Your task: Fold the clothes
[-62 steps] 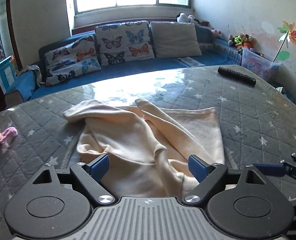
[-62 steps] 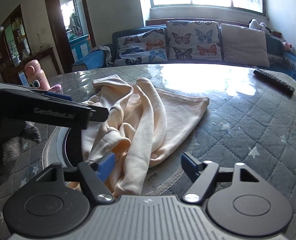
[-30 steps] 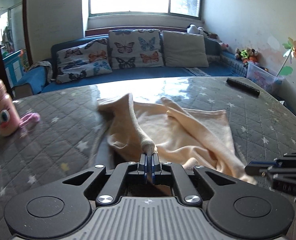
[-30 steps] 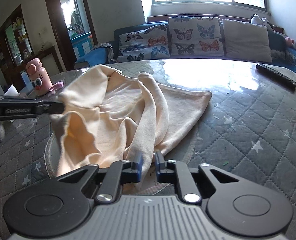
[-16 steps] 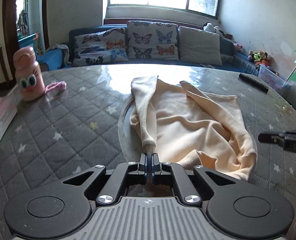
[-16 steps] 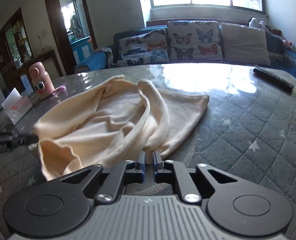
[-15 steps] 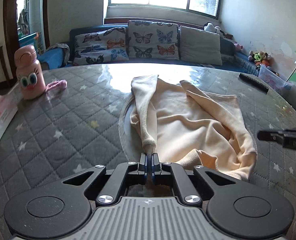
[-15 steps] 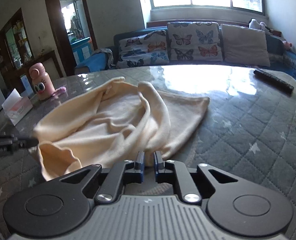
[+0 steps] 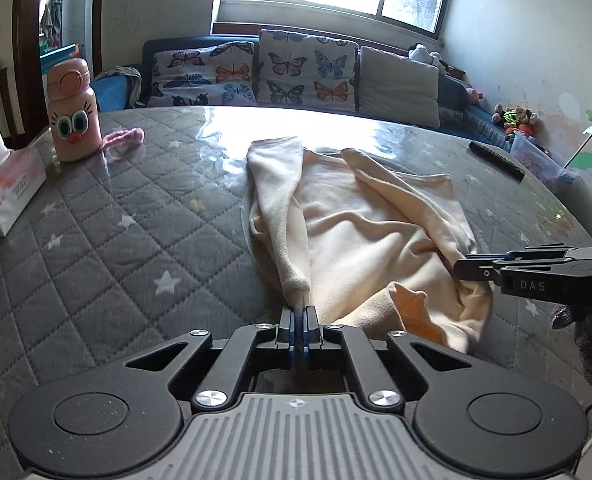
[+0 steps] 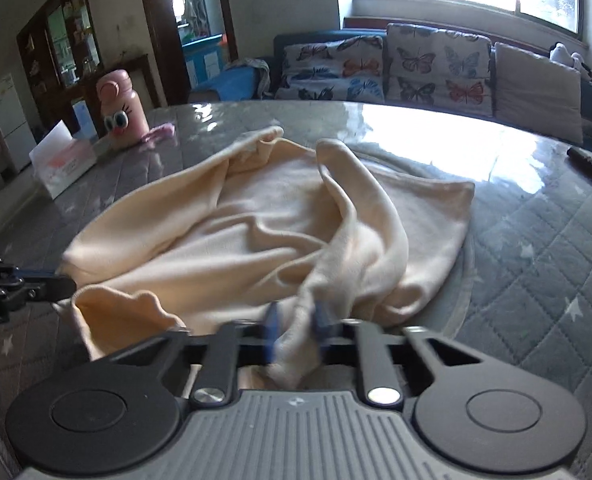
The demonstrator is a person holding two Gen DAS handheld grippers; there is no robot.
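Note:
A cream garment (image 9: 368,236) lies rumpled on the grey quilted table (image 9: 108,220). My left gripper (image 9: 298,314) is shut on the end of a cream sleeve that runs away toward the far edge. My right gripper (image 10: 296,326) is blurred, its blue pads a small gap apart with a fold of the cream garment (image 10: 264,236) hanging between them. The right gripper also shows in the left wrist view (image 9: 462,269) at the garment's right edge. The left gripper shows in the right wrist view (image 10: 68,286) at the garment's left corner.
A pink bottle with cartoon eyes (image 9: 72,116) and a pink cloth (image 9: 124,138) stand far left, beside a tissue box (image 9: 4,188). A black remote (image 9: 496,159) lies far right. A sofa with butterfly cushions (image 9: 304,72) sits behind the table.
My right gripper's pads have parted slightly around the cloth and the view has swung left. My left gripper stays shut on the sleeve and has pulled back a little.

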